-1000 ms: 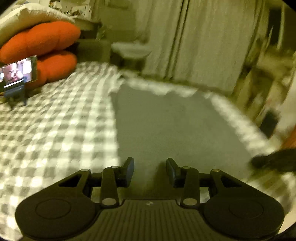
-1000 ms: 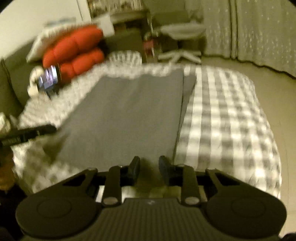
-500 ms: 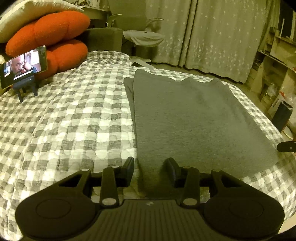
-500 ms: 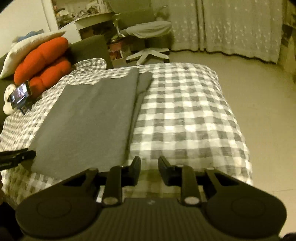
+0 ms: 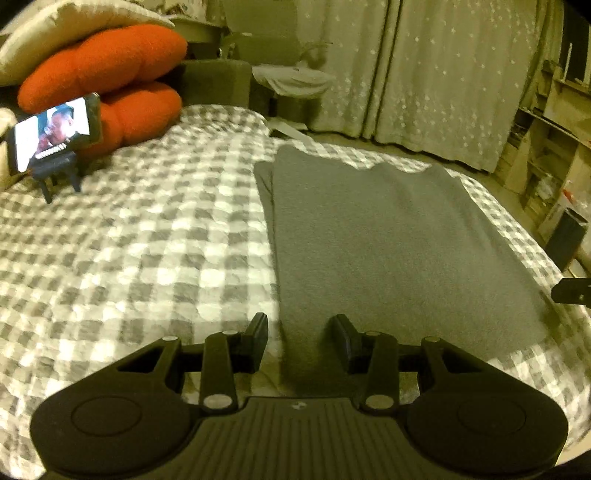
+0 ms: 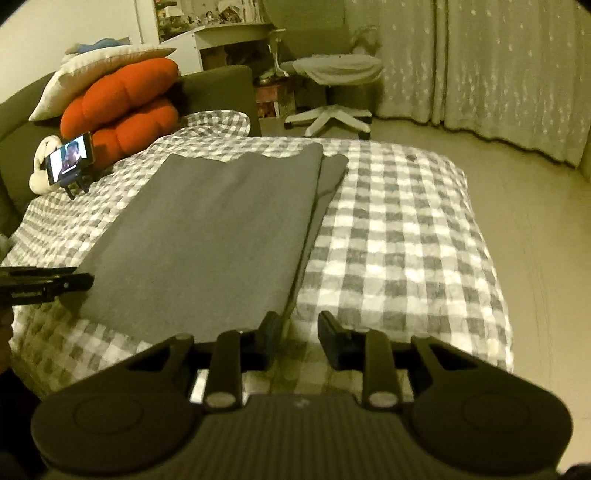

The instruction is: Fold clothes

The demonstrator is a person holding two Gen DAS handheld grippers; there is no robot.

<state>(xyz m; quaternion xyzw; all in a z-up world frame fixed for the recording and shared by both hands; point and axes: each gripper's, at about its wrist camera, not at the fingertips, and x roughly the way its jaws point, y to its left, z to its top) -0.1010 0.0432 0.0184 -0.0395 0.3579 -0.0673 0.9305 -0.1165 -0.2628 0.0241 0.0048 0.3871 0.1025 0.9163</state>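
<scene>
A bed under a grey-and-white checked quilt (image 5: 129, 258), puckered and soft-looking, fills both views. On it lies the grey garment (image 5: 399, 251), a flat, matte, felt-like rectangle folded lengthwise, with a narrow lower layer showing along one long edge and a wavy far edge toward the curtains.

The left gripper (image 5: 299, 328) has its jaws spread wide with nothing between them; they straddle the garment's near corner on that side, and whether the fingers touch the cloth cannot be told. The right gripper (image 6: 297, 330) is likewise parted and empty, poised at the opposite near corner, where the folded edge and lower layer run down between its fingers.

The right wrist view alone shows the office chair's (image 6: 332, 77) white star base, the bare floor (image 6: 535, 206) beside the bed and a white desk (image 6: 229, 37); it also catches the left gripper as a dark bar at its left edge. The left wrist view alone shows wooden shelves (image 5: 546, 147) on the right, and the tip of the right gripper at the garment's far corner.

Both views hold star-dotted curtains (image 5: 443, 74), plump ribbed orange cushions (image 5: 107, 70) under a pale pillow (image 5: 66, 33), and a small lit phone (image 5: 55, 134) propped on a black stand.
</scene>
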